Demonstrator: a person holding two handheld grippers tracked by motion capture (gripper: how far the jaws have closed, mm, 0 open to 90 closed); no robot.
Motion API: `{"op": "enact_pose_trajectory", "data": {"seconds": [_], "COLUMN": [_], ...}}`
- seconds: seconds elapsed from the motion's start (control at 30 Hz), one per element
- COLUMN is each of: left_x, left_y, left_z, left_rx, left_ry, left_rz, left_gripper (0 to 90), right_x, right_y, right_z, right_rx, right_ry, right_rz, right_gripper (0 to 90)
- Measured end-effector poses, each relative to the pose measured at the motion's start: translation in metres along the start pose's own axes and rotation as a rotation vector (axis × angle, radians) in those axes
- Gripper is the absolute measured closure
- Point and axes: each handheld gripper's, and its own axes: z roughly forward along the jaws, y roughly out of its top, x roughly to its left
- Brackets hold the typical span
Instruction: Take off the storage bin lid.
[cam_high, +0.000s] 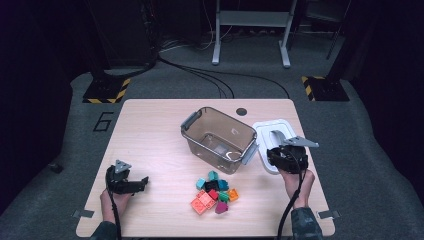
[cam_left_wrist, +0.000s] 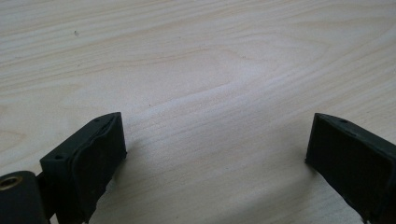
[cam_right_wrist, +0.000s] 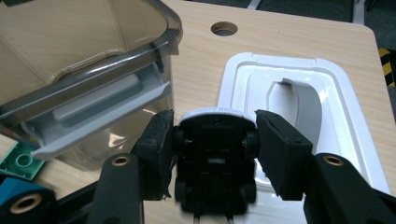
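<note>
The right claw (cam_right_wrist: 212, 140) is clamped on a small toy car (cam_right_wrist: 214, 158), seen from its black underside with wheels pressed against the pads, white body on the far side. It hangs over the near edge of the white lid (cam_right_wrist: 299, 98), just beside the latch of the clear bin (cam_right_wrist: 93, 65). The pads appear to bear on the wheels, so the car could roll or twist out of the grip. A swing toward the bin could also catch the latch or rim and knock the car loose. The left claw (cam_left_wrist: 215, 144) stands wide apart and empty above bare desk (cam_left_wrist: 196, 56). The bricks (cam_high: 214, 192) lie between the hands, in front of the bin.
</note>
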Motion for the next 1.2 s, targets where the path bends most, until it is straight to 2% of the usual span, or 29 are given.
{"op": "enact_pose_trajectory", "data": {"seconds": [0.63,0.67,0.87,1.2], "left_x": [0.0,-0.001,-0.001,0.0], "left_y": [0.0,-0.001,-0.001,-0.001], "left_z": [0.0,0.001,0.001,0.001], "left_rx": [0.001,-0.017,-0.017,-0.017], "left_ry": [-0.005,0.005,0.005,0.004], "left_rz": [-0.001,-0.006,-0.004,-0.004], "left_gripper": [4.9,4.9,4.9,5.0], "right_x": [-0.008,-0.008,-0.01,-0.005], "right_y": [0.044,0.044,0.058,0.083], "right_z": [0.006,0.006,0.008,0.01], "right_rx": [-0.005,-0.005,-0.008,-0.016], "right_ry": [-0.028,-0.028,-0.038,-0.046], "right_rz": [-0.041,-0.041,-0.046,-0.084], "right_gripper": [48.2,48.2,48.2,48.2]}}
